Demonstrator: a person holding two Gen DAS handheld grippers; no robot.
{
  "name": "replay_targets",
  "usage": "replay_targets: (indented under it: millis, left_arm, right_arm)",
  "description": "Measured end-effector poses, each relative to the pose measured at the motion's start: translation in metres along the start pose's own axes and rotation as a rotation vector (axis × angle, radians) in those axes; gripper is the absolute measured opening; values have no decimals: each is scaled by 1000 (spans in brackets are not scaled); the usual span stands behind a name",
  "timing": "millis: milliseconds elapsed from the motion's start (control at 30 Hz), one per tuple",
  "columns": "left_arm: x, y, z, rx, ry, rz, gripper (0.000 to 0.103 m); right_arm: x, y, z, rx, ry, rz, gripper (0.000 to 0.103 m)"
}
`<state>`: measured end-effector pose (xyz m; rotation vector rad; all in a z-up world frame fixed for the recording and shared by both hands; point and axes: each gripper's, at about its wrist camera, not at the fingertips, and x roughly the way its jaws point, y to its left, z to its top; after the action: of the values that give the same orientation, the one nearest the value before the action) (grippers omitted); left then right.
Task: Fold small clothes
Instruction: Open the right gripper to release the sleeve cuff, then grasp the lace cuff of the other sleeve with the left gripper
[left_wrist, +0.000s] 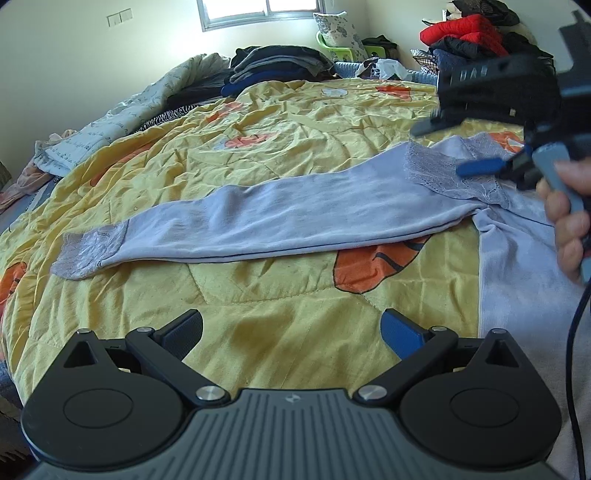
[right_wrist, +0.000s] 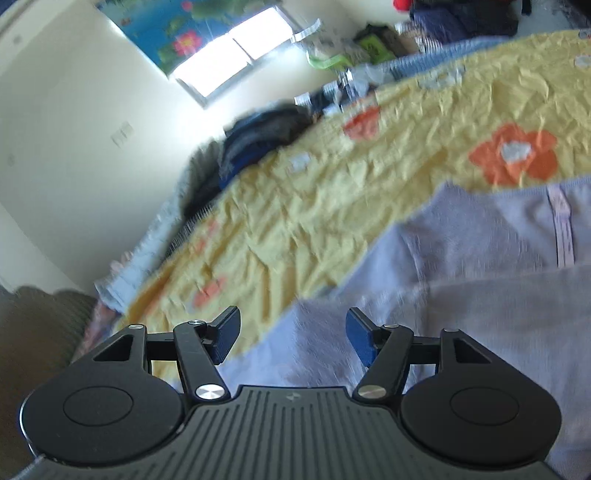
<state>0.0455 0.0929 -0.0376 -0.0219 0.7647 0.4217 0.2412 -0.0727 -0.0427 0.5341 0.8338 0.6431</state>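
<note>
Top: a pale lilac long-sleeved top (left_wrist: 332, 206) lies spread on the quilt, body at the right edge of the left wrist view, one sleeve stretched out flat toward the left.
Sleeve: laid almost straight across the quilt, lace cuff (left_wrist: 88, 251) at its far left end, a lace panel (left_wrist: 428, 166) up by the shoulder.
Quilt: yellow, crumpled, with orange flowers (left_wrist: 258, 122); it covers the whole bed under the top.
Left gripper: low over bare quilt (left_wrist: 291, 332), jaws spread wide, nothing between them, well short of the sleeve.
Right gripper: here it is over the shoulder of the top (left_wrist: 450, 147), seen from the side and blurred; from its own camera (right_wrist: 293, 339) the jaws stand apart with only lilac cloth below them, nothing pinched.
Right hand: fingers wrapped round the handle (left_wrist: 569, 221) at the right edge, a dark cable trailing down beside it.
Right wrist view: tilted and smeared; the top (right_wrist: 461, 295) fills the lower right, its neck band showing further up.
Background: dark folded clothes (left_wrist: 273, 66) at the far end of the bed, a red garment (left_wrist: 461, 29) on a heap at upper right, a window (left_wrist: 258, 11) in the back wall.
</note>
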Motion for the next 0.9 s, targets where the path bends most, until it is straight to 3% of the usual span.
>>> replay_targets:
  millis: [67,200,300,367,467,567,733,900]
  left_arm:
    - [-1,2,0,3,-4,5,103]
    - [1,9,1,-11,-2,5,103]
    - [3,16,3,-21,8,-19,103]
    - [3,22,6,-27,1,-25,103]
    - [3,41,12,-84,-16,-14,103]
    - [8,67,16,-199,-2,-52,103]
    - [21,123,10,-485,22,-192,103]
    - [38,175,-13,-835,-71,-401,103]
  right_arm:
    - [-1,-3,-7,11,-10,-9,65]
    - [-17,2,-19,9,-56,67,65]
    - [-11,8,-25,-55,19,5,71]
    - [-20,12,-29,-78,-20,-26,72]
    - [-47,17,-34,-87,-103,14,71]
    - [-72,22,-41,-116,-161,8,71]
    - [-101,18,-57,-122,-207,0,71]
    - [-118,12,-68,-112,-229,-12,71]
